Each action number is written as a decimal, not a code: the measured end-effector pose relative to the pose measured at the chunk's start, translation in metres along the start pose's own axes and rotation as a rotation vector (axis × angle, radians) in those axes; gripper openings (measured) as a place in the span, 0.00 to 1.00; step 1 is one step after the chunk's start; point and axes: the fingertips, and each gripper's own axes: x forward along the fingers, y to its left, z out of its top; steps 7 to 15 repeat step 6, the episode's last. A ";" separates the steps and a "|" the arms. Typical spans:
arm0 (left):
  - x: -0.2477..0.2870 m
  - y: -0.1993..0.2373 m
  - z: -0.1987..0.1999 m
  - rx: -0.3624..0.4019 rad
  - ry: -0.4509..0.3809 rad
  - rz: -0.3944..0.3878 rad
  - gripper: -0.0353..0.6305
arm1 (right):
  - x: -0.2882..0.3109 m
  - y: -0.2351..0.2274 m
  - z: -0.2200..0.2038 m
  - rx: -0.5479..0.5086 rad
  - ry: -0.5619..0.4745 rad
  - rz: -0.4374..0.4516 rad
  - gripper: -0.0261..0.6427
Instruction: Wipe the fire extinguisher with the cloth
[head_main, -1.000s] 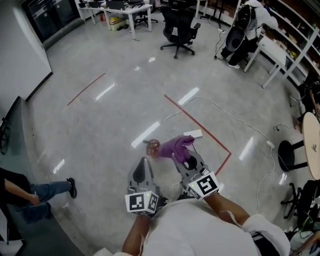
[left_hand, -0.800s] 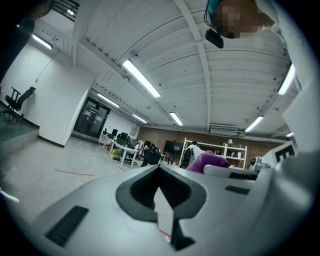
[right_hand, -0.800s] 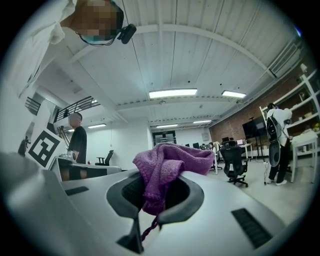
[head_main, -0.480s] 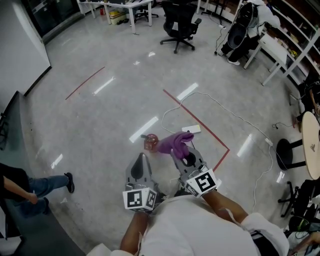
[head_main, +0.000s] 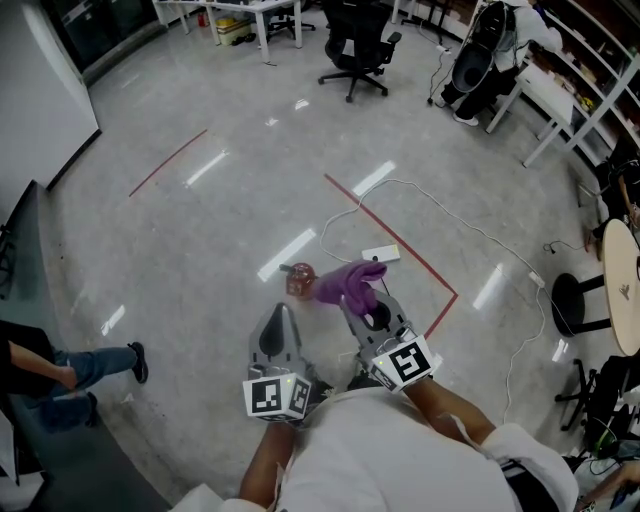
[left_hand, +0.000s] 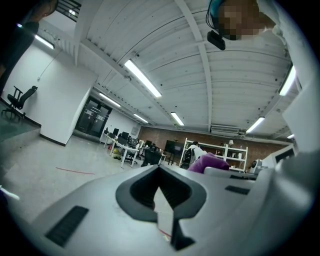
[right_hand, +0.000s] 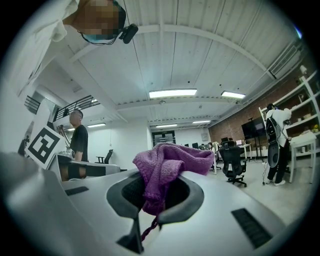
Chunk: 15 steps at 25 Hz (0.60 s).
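Grey floor (head_main: 200, 230) stretches ahead, with the extinguisher (head_main: 299, 282) lying just beyond both forward-pointing grippers. The right gripper (head_main: 355, 300) pinches the cloth (head_main: 348, 282) beside it; the left gripper (head_main: 283, 312) is closed on nothing.

Open-plan office workspace.
Polished grey floor (head_main: 200, 230) marked with red tape lines (head_main: 392, 236); black swivel office chair (head_main: 355, 45) at 12 o'clock, white bench (head_main: 262, 14) at 11, white metal shelving (head_main: 590, 95) at 2.

Head view overhead, gripper views low — sharing cloth (head_main: 348, 282)
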 end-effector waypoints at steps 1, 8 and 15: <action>0.000 0.000 0.000 0.000 0.000 0.000 0.06 | -0.001 0.000 -0.001 0.000 0.001 0.000 0.11; 0.001 -0.002 -0.002 -0.001 0.003 0.000 0.06 | -0.002 -0.002 -0.001 -0.006 -0.001 0.005 0.11; 0.001 -0.002 -0.002 -0.001 0.003 0.000 0.06 | -0.002 -0.002 -0.001 -0.006 -0.001 0.005 0.11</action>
